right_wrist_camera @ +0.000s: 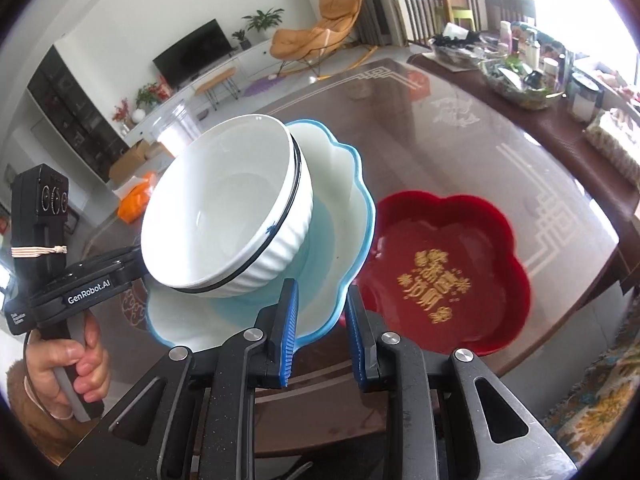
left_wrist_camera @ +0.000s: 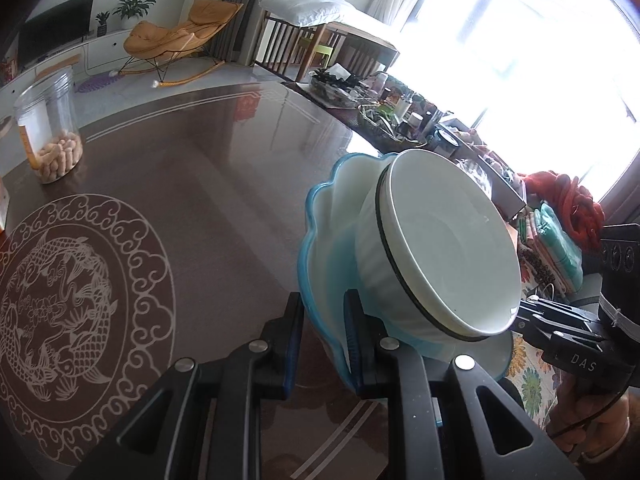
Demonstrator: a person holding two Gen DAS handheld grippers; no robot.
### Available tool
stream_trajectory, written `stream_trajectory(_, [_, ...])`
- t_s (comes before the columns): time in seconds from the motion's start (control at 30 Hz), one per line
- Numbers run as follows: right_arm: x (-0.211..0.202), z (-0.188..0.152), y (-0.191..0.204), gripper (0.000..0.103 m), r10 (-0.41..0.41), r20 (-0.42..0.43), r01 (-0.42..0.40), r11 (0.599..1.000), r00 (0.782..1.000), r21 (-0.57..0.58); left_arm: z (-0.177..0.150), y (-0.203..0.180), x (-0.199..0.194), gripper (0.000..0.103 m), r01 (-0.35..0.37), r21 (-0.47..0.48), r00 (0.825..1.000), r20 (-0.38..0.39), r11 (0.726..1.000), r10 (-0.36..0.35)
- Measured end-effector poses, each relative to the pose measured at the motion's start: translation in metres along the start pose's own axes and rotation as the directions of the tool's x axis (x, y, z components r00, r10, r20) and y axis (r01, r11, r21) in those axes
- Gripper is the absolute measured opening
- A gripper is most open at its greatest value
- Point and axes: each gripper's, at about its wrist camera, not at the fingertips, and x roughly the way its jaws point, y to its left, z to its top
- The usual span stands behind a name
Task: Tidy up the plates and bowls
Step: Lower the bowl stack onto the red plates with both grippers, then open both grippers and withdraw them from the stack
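Observation:
A white ribbed bowl (left_wrist_camera: 440,248) with a black rim line sits in a scalloped blue-edged plate (left_wrist_camera: 320,216), both lifted and tilted above the table. My left gripper (left_wrist_camera: 324,340) is shut on the plate's rim. My right gripper (right_wrist_camera: 322,328) is shut on the opposite rim of the same plate (right_wrist_camera: 340,184), with the bowl (right_wrist_camera: 224,204) leaning toward the left. A red flower-shaped plate (right_wrist_camera: 448,272) with gold characters lies on the table below, right of the blue plate. The right gripper also shows at the right edge of the left wrist view (left_wrist_camera: 524,312).
A clear jar of peanuts (left_wrist_camera: 50,128) stands far left on the brown glass-topped table (left_wrist_camera: 224,184). Cluttered trays, bottles and cloths (left_wrist_camera: 400,116) line the table's far right side. A floral cloth (right_wrist_camera: 600,400) lies at the near right.

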Motion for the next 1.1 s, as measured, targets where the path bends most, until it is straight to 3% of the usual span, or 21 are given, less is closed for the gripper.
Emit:
stream_trajectory(0.27, [-0.011,-0.006,-0.057,0.024,-0.100,0.012,0.099,0.992,0.995,0.079,0.006,-0.047,0.061,0.019,0.058,0.017,0.997,-0.042,0.998,-0.057])
stream_trajectory(0.5, [0.016,-0.025,-0.090,0.024,-0.109,-0.044,0.113,0.986,0.993,0.124,-0.011,-0.052,0.100,0.020,0.018,0.044,0.995,-0.100,0.999,-0.014])
stream_trajectory(0.7, [0.017,-0.023,-0.094,0.023,-0.112,-0.033,0.115,0.988,0.993,0.103,-0.013,-0.068,0.108,0.022,-0.030,0.166,0.991,-0.127,0.986,0.051])
stream_trajectory(0.73, [0.017,-0.022,-0.094,0.023,-0.113,-0.041,0.116,0.989,0.993,0.092,-0.013,-0.069,0.105,0.025,-0.034,0.172,0.989,-0.133,0.985,0.057])
stream_trajectory(0.8, [0.021,-0.022,-0.090,0.035,-0.104,-0.058,0.108,0.992,0.993,0.069,-0.010,-0.067,0.096,0.029,-0.032,0.164,0.991,-0.121,0.986,0.052])
stream_trajectory(0.87, [0.023,-0.023,-0.090,0.046,-0.088,-0.064,0.093,0.993,0.994,0.069,-0.006,-0.064,0.081,0.052,-0.083,0.164,0.993,-0.071,0.983,0.095])
stream_trajectory(0.9, [0.023,-0.024,-0.091,0.046,-0.086,-0.059,0.090,0.993,0.995,0.071,-0.004,-0.059,0.073,0.076,-0.110,0.158,0.992,-0.044,0.981,0.118])
stream_trajectory(0.93, [0.022,-0.025,-0.092,0.046,-0.083,-0.054,0.087,0.993,0.995,0.077,-0.003,-0.055,0.065,0.087,-0.119,0.150,0.992,-0.013,0.982,0.122])
stream_trajectory(1.1, [0.016,-0.028,-0.094,0.057,-0.087,-0.030,0.090,0.991,0.996,0.100,-0.004,-0.036,0.044,0.087,-0.161,0.107,0.987,0.026,0.981,0.159])
